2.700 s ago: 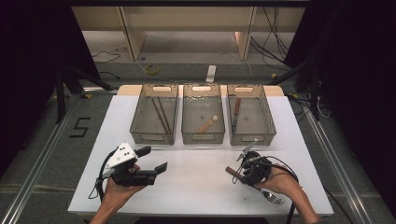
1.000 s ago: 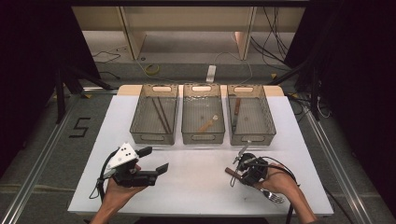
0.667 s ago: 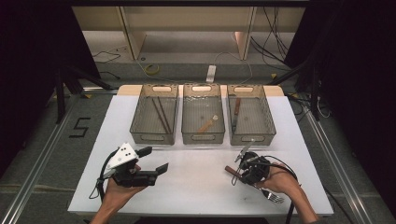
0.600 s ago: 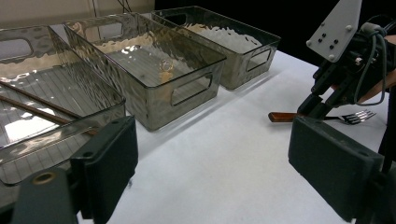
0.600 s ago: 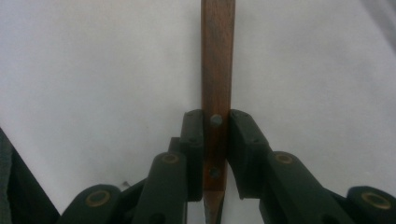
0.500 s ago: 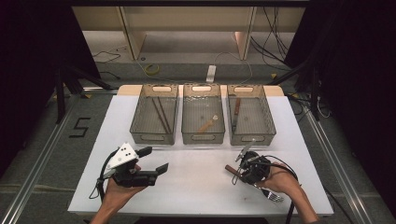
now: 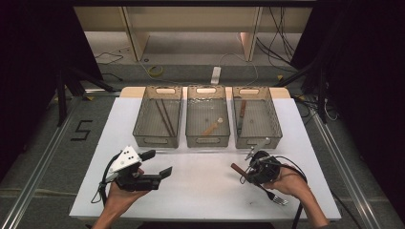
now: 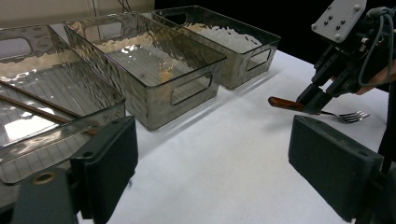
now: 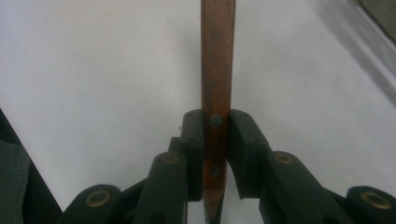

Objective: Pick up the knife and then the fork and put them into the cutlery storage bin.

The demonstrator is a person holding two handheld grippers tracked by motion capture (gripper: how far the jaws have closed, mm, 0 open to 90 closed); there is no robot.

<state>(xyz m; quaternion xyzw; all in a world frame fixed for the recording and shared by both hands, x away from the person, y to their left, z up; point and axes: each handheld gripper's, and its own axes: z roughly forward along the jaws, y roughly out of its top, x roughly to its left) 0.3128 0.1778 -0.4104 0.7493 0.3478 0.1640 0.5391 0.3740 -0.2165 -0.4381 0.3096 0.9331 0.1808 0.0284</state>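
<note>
Three clear, ripple-walled plastic bins with cut-out handles are set side by side at the far edge of the white table (image 7: 200, 191). The left bin (image 7: 158, 116) holds two thin dark sticks laid lengthwise; the middle bin (image 7: 207, 116) holds a short wooden-handled utensil lying diagonally; the right bin (image 7: 255, 117) holds a dark-handled utensil near its far end. The fork (image 7: 272, 194) — brown wooden handle with rivets, metal tines — is gripped at the handle by the right gripper (image 7: 249, 171), whose jaws are closed against both sides of the wood, low over the table's near right area. The left gripper (image 7: 157, 163) is held with its jaws spread wide and nothing between them, near the table's front left.
</note>
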